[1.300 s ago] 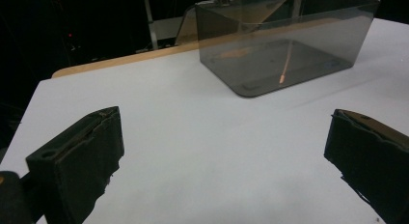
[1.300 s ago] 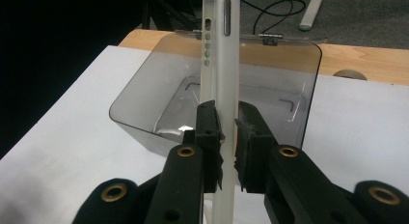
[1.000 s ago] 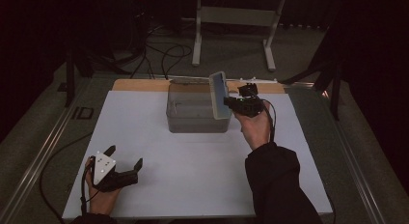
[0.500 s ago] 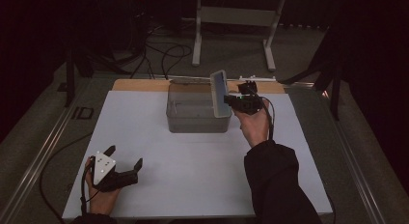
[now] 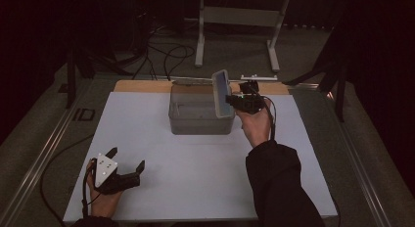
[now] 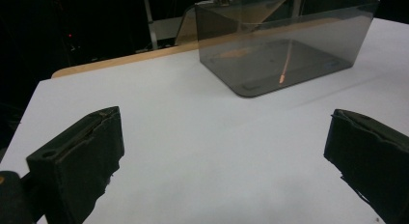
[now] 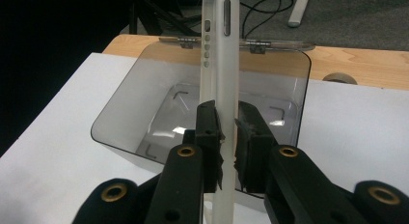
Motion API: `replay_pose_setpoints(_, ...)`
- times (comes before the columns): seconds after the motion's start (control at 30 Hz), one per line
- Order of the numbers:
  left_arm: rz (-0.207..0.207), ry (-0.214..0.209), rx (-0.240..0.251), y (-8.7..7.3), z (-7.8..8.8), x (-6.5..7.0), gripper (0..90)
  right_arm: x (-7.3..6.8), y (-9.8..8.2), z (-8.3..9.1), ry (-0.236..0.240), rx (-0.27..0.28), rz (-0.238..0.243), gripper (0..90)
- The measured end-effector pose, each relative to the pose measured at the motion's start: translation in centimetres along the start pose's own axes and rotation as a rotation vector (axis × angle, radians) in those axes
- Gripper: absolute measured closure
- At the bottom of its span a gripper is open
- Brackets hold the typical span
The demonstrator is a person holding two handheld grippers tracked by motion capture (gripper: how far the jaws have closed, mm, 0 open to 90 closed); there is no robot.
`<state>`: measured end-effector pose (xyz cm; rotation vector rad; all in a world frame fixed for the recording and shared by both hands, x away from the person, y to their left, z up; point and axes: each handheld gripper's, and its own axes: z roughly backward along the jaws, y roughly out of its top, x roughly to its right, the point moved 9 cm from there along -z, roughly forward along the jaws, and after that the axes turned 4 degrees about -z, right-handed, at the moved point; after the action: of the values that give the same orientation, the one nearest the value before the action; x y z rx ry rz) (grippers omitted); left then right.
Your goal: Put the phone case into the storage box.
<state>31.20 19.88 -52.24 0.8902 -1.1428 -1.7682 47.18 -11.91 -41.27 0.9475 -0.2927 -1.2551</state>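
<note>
The left gripper (image 5: 126, 167) rests idle on the desk (image 5: 195, 163), jaws wide apart, clear of the work. The open grey box (image 5: 198, 112) waits mid-desk. Over its right rim, the right gripper (image 7: 227, 125) clamps a phone (image 7: 219, 45) edge-on, likely to lower it inside.

No readable text, label, brand, number or sign is to be made out on any surface in the three views.
</note>
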Motion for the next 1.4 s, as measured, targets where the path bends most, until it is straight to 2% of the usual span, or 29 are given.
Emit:
replay_pose_setpoints(0.67, -0.005, 0.003, -0.001, 0.0, 0.0, 0.0, 1.1, 0.2, 0.6, -0.9, -0.021, -0.001, -0.015, 81.4)
replay_pose_setpoints(1.33, -0.004, 0.002, 0.001, 0.0, 0.0, 0.0, 1.1, 1.4, 0.5, -1.9, -0.069, -0.024, -0.029, 81.3)
replay_pose_setpoints(1.4, -0.004, 0.002, 0.001, 0.0, 0.0, 0.0, 1.1, 1.6, 0.5, -2.2, -0.079, -0.032, -0.041, 81.3)
